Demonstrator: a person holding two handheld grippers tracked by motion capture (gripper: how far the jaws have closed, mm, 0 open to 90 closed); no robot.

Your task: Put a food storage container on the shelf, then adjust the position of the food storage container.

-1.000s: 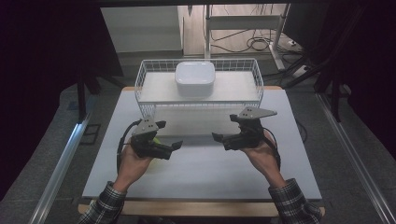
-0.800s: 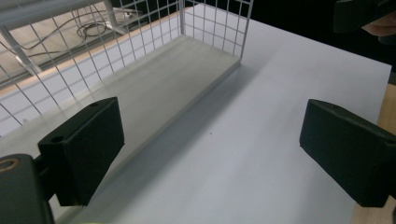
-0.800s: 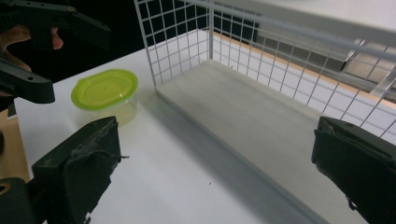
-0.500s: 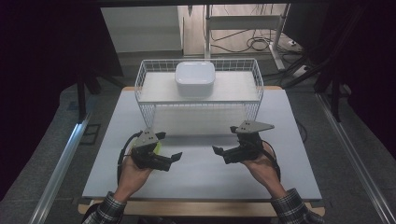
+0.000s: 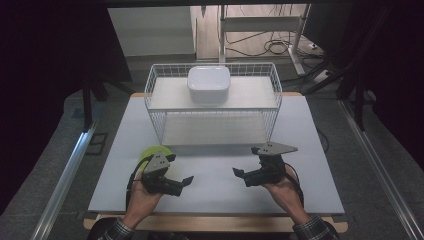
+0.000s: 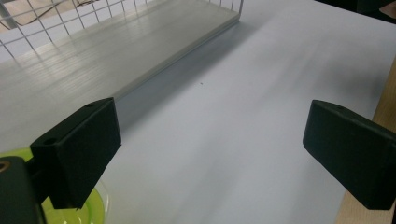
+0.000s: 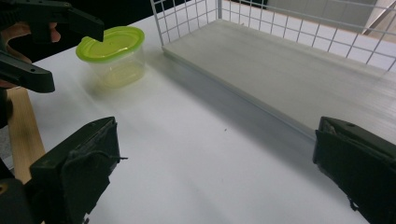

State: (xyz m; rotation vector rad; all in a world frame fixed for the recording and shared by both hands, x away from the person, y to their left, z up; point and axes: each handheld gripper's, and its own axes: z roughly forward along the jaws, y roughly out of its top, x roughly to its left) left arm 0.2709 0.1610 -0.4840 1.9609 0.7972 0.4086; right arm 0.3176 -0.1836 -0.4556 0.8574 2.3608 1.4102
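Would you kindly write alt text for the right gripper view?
A clear container with a lime-green lid stands on the white table beside the wire rack, seen between the right gripper's open black jaws. The left gripper, also open, is nearby.

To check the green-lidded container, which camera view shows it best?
The right gripper view: the green-lidded container shows whole, lid on. The high view shows its lid edge behind the left gripper; the left gripper view, one corner.

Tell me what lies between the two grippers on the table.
Nothing: in the high view, bare white tabletop separates the left gripper from the right gripper.
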